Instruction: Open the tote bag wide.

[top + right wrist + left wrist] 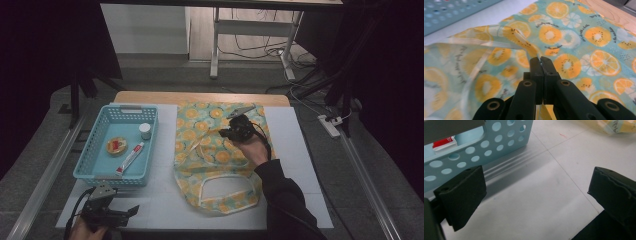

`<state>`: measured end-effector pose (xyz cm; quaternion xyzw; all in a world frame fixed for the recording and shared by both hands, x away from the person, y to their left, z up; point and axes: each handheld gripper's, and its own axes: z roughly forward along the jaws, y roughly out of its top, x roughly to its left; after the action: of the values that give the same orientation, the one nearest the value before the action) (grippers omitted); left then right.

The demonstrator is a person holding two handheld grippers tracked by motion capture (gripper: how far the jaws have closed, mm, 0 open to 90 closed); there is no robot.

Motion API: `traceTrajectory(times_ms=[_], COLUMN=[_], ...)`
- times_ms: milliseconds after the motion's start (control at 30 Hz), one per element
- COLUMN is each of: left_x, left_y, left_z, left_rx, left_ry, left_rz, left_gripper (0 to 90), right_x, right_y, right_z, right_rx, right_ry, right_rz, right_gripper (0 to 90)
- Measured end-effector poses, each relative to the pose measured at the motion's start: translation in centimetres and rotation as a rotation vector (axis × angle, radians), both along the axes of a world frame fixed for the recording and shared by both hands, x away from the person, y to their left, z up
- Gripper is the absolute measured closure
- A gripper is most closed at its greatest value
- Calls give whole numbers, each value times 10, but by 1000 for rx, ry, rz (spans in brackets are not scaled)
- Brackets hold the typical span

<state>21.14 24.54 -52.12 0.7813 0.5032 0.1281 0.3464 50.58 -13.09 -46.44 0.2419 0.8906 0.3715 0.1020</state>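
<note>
Fabric bag (215, 150), one: thin cloth, teal ground, orange-slice and white flower print, pale yellow trim and handle loops; spread flat on white table (300, 150), right of basket, mouth toward near edge

Right tool (231, 131), one: clenched on a pale strap (524, 42) of the bag, strap lifted off the cloth, jaws pressed together

Left tool (131, 210), one: released, jaws wide apart, nothing between, low over table at near-left corner, just beside basket wall

Basket (87, 160), one: light blue plastic, perforated walls; contents: one tube (130, 157), one small white jar (145, 131), one round tin (116, 146)
</note>
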Motion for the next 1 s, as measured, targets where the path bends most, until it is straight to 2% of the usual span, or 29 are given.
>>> traceTrajectory(times_ms=[67,233,267,433,467,567,667,700,733,767,800,833,900,933,1000], left_x=[0,0,0,0,0,0,0,0,0,0,0,-1,-1,-1,-1], left_y=[0,0,0,0,0,0,0,0,0,0,0,0,-1,0,-1], left_z=[0,0,0,0,0,0,0,0,0,0,0,0,0,0,0], left_rx=[0,-2,-1,0,0,1,3,3,3,3,3,3,3,3,2], left_ry=[0,2,0,0,-1,-1,-4,-4,-3,-4,-4,-4,-6,-6,-7], left_rz=[0,-1,-1,-3,-4,-5,-7,-6,-7,-6,-7,-7,-6,-6,-5], left_gripper=[13,13,13,14,14,14,14,14,14,14,14,14,14,14,14], right_x=[10,21,26,32,33,33,33,32,32,30,30,29,29,29,27], right_y=[3,6,6,7,8,7,5,3,3,1,1,-1,-2,-3,-5], right_z=[-8,-20,-26,-41,-48,-52,-51,-48,-48,-43,-43,-37,-35,-33,-29], right_rx=[-11,-26,-30,-52,-77,-82,-77,-68,-68,-67,-67,-51,-47,-44,-37], right_ry=[7,15,26,52,55,59,61,55,55,47,47,37,44,56,43], right_rz=[-14,-32,-37,-41,-39,-47,-51,-56,-56,-63,-63,-73,-72,-74,-68], right_gripper=[893,892,892,891,887,870,827,762,762,687,687,650,564,543,495])
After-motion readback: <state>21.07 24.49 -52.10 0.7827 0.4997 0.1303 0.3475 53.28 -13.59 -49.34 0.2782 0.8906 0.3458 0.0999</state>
